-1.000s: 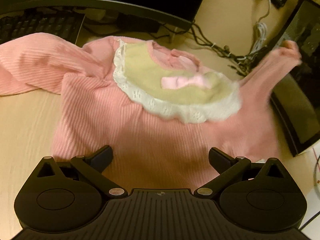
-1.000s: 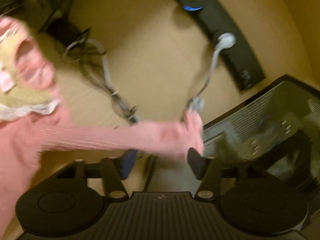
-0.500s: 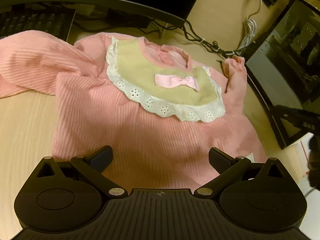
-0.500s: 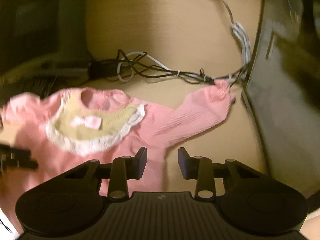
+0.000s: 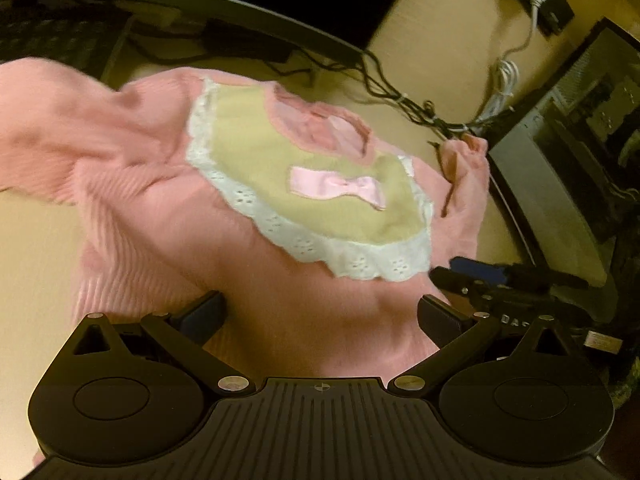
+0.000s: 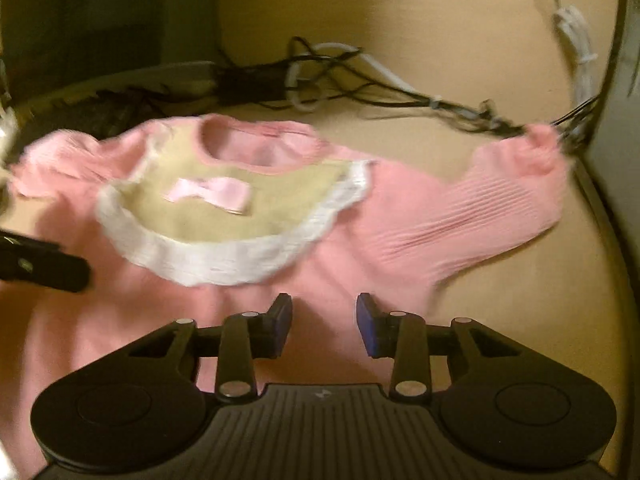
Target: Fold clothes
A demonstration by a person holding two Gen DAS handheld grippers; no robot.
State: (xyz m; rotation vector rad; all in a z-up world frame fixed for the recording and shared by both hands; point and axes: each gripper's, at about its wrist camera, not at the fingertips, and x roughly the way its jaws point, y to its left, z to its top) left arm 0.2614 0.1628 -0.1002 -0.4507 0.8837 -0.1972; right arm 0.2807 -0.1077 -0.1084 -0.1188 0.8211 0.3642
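Pale wooden table (image 5: 28, 248), dimly lit, with a dark monitor base and a tangle of cables (image 5: 400, 96) along its far edge.

Left wrist view: a pink ribbed sweater (image 5: 168, 240) lies face up on the table. Its beige bib (image 5: 320, 168), trimmed in white lace, carries a small pink bow (image 5: 340, 186). One sleeve (image 5: 48, 128) spreads toward the left edge of the picture; the other sleeve (image 5: 466, 184) lies along the sweater's right side, its cuff close to the cables and to a dark computer case (image 5: 560, 184). The left claw (image 5: 320, 316) hangs over the lower body of the sweater, its jaws spread wide with nothing pinched between them. The right claw (image 5: 472, 276) enters from the right, its tip close to the lace trim.

Right wrist view (blurred): the same sweater (image 6: 160, 312) fills the middle, bib (image 6: 224, 208) and bow (image 6: 212, 190) toward the left, one sleeve (image 6: 480, 216) stretched toward the right, its cuff by the cables (image 6: 360, 80). The right claw (image 6: 324, 326) is released; its jaws have just widened slightly, stand partly apart over the cloth, and grip nothing. A finger of the left claw (image 6: 44, 268) shows at the left edge, over the sweater.
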